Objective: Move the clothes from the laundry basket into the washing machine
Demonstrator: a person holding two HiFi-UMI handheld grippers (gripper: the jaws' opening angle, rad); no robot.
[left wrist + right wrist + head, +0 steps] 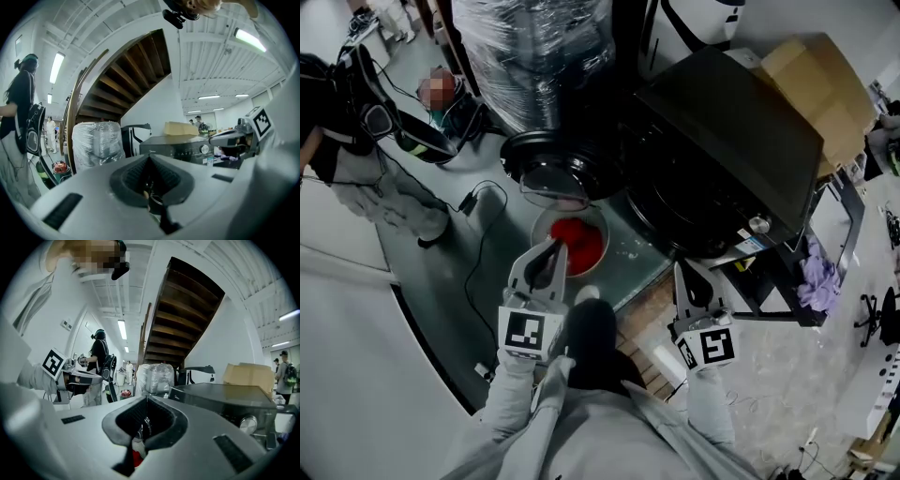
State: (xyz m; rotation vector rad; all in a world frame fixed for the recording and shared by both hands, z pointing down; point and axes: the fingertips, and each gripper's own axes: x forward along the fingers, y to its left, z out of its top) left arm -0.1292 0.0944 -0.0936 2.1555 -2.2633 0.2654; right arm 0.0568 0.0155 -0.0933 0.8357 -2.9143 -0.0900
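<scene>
A round white laundry basket (596, 263) holding red clothes (576, 240) stands on the floor in front of the black washing machine (731, 141). The machine's round door (551, 173) hangs open just above the basket. My left gripper (546, 255) hovers over the basket's near rim, shut and empty. To the right of the basket, my right gripper (682, 272) is held by the machine's front corner, also shut and empty. In the left gripper view the shut jaws (149, 157) point level at the machine (183, 147). Below the shut right gripper (146, 400), a bit of red cloth (137, 458) shows.
A tall plastic-wrapped bundle (534, 56) stands behind the open door. A cardboard box (820, 94) lies on the machine. A person in black (356, 141) stands at the left, and a cable (473, 281) runs across the floor. A purple cloth (820, 277) hangs on a black frame at the right.
</scene>
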